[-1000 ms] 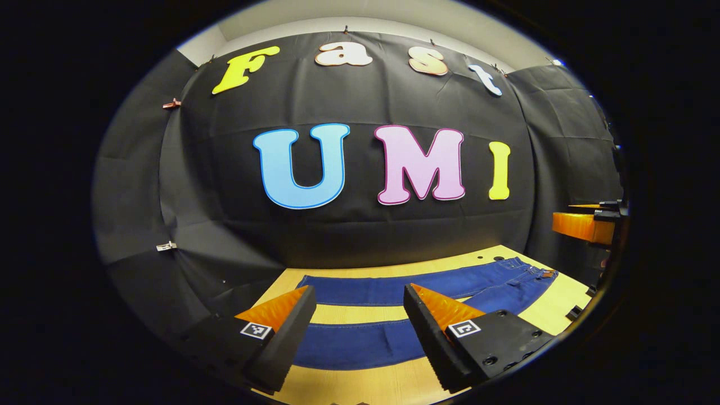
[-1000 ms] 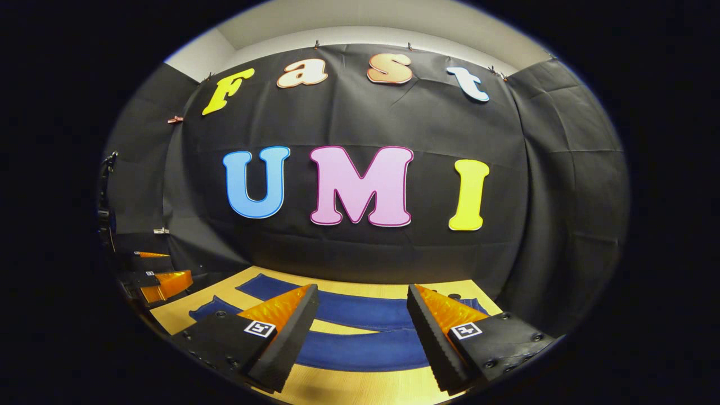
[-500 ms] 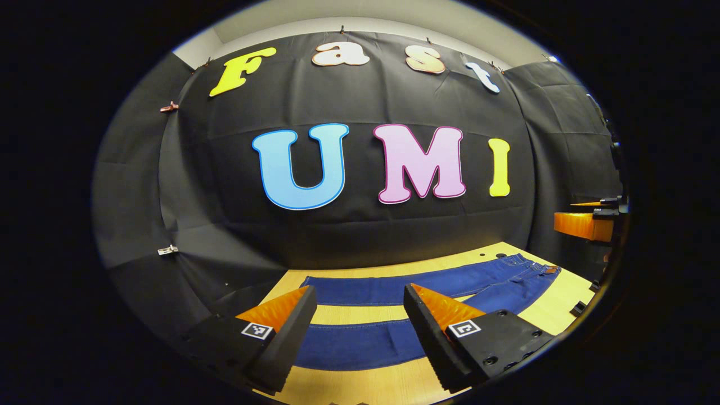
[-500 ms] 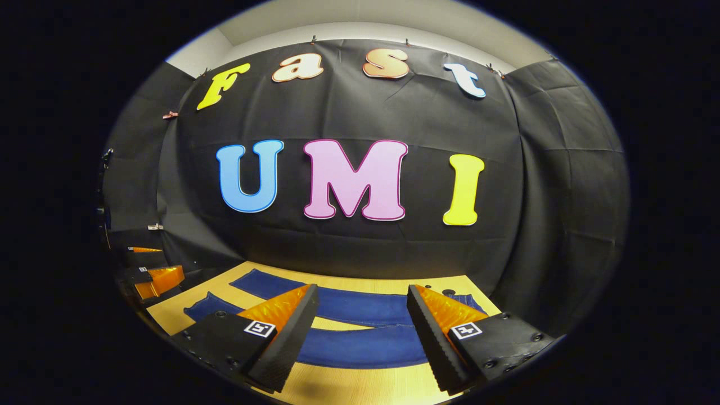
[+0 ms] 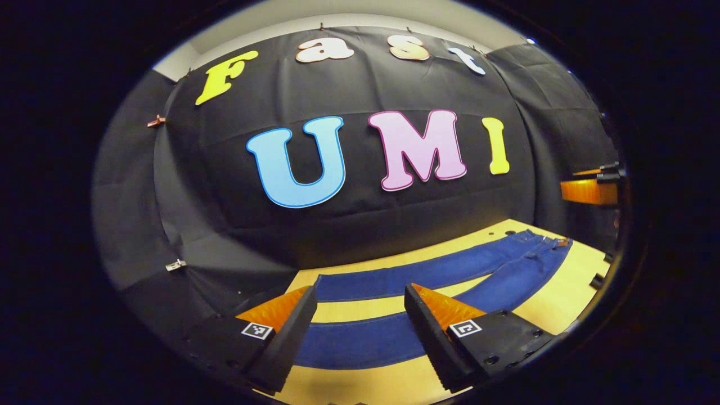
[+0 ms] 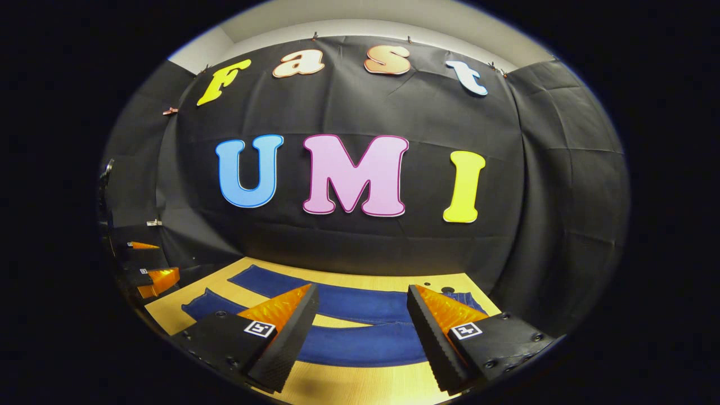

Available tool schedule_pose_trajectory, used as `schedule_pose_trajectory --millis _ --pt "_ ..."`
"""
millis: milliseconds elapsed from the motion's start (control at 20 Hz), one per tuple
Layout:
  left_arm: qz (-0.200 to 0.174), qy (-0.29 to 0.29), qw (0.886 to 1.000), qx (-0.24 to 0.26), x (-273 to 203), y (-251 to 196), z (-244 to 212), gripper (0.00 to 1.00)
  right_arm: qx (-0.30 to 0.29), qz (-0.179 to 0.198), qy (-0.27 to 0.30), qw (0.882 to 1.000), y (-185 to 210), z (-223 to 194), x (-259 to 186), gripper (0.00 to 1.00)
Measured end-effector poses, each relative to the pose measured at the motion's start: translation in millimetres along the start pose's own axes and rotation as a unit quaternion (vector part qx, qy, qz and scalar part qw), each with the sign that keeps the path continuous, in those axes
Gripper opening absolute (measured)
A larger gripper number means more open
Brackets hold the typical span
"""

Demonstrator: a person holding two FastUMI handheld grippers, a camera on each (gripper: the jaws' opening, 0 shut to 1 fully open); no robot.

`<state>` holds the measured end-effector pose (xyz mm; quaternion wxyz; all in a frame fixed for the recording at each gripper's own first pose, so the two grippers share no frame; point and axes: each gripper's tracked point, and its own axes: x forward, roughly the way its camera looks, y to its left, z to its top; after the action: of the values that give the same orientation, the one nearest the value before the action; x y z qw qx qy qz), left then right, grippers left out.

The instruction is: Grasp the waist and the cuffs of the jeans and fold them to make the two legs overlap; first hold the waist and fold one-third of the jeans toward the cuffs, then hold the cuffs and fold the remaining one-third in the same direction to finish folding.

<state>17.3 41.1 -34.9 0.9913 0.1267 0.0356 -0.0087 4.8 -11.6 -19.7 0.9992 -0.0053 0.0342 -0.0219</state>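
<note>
Both tools, left tool (image 5: 357, 315) and right tool (image 6: 363, 315), hovered released above unfolded jeans (image 5: 394, 336) ahead on the tabletop (image 5: 360, 309).

in the left gripper view, parts of the jeans (image 5: 394, 337) are hidden behind the left gripper (image 5: 358, 333), and the right gripper (image 5: 590, 190) is cut off at the edge. in the right gripper view, the waist (image 6: 464, 301) is covered by the right gripper (image 6: 360, 333); the left gripper (image 6: 149, 269) is seen too small for its jaw gap to be judged.
</note>
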Motion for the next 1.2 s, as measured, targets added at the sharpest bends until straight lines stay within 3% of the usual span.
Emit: schedule_pose_trajectory --millis 150,300,550,750,1050,1200 --pt "-0.023 0.035 0.993 0.107 10 24 -40 0.98 0.004 0.002 0.005 1.0 -2 -3 2 0.96" --pt "-0.064 0.08 0.975 0.198 18 44 -93 0.98 -0.012 0.0 0.006 1.0 -11 -7 5 0.97" --pt "-0.136 0.156 0.915 0.346 27 79 -187 0.98 -0.037 -0.011 0.021 0.999 -36 -18 12 0.96" --pt "-0.185 0.212 0.862 0.421 38 101 -253 0.98 -0.069 -0.019 0.046 0.996 -58 -41 18 0.96" --pt "-0.236 0.251 0.8 0.491 67 102 -307 0.98 -0.068 -0.045 0.081 0.993 -89 -79 18 0.96" --pt "-0.237 0.244 0.789 0.511 87 104 -307 0.92 -0.083 -0.06 0.086 0.991 -113 -87 19 0.97"
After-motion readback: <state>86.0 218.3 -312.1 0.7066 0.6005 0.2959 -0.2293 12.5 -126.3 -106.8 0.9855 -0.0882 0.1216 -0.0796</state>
